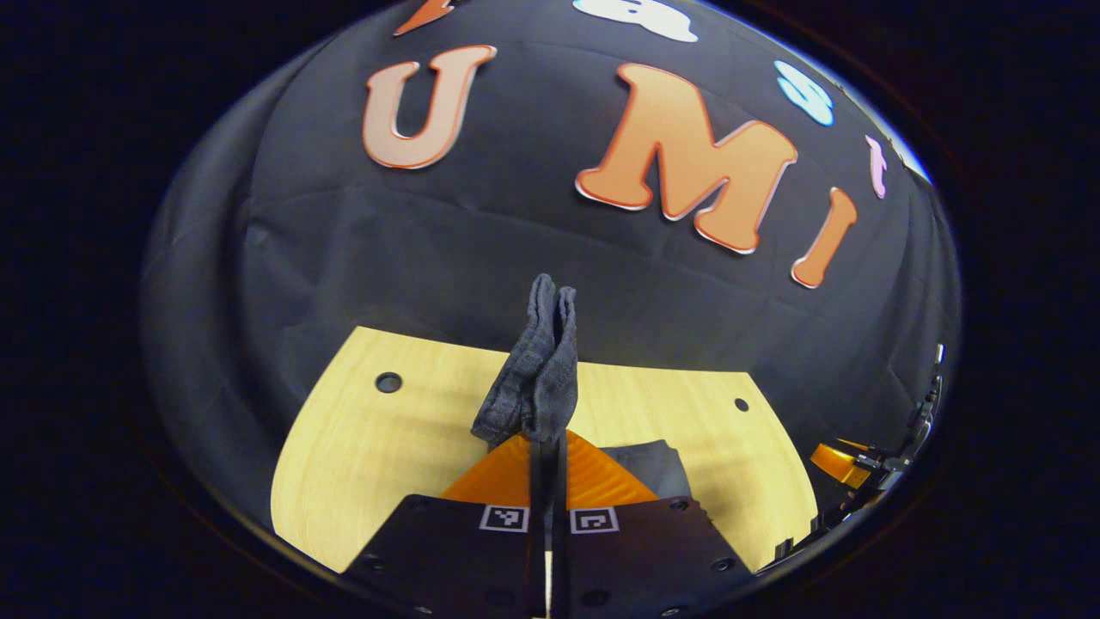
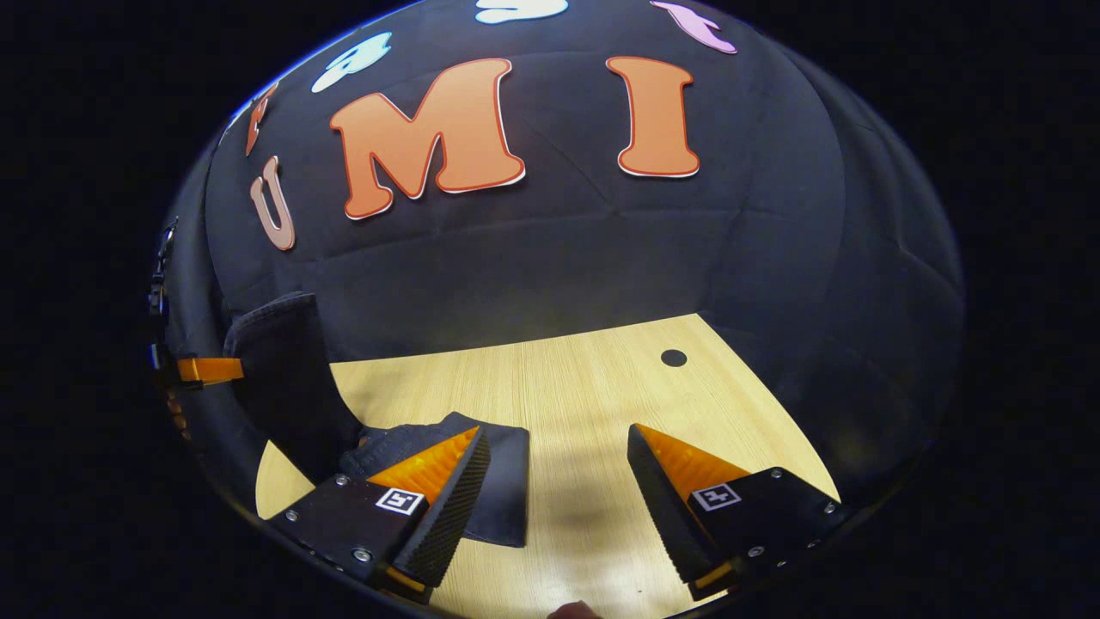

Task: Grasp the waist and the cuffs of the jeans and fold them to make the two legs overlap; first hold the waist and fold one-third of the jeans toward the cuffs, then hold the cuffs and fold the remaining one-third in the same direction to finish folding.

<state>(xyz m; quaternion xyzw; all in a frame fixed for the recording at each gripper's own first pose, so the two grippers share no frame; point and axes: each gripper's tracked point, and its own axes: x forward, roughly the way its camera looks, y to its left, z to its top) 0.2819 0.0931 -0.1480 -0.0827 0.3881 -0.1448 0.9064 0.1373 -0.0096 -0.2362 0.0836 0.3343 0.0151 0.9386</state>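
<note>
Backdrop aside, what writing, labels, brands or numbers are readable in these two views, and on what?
No readable words or numbers anywhere.
Left gripper: two square coded markers on its fingers, patterns rather than text.
Right gripper: one such square on each finger, no text.
Jeans: no label or brand visible.
Table: plain wood, no writing.

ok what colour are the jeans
Dark grey-blue denim jeans, best seen in the left gripper view, pinched in the left gripper.

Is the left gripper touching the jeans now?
Touching. The left gripper view shows the left gripper shut on a fold of the jeans.
</note>
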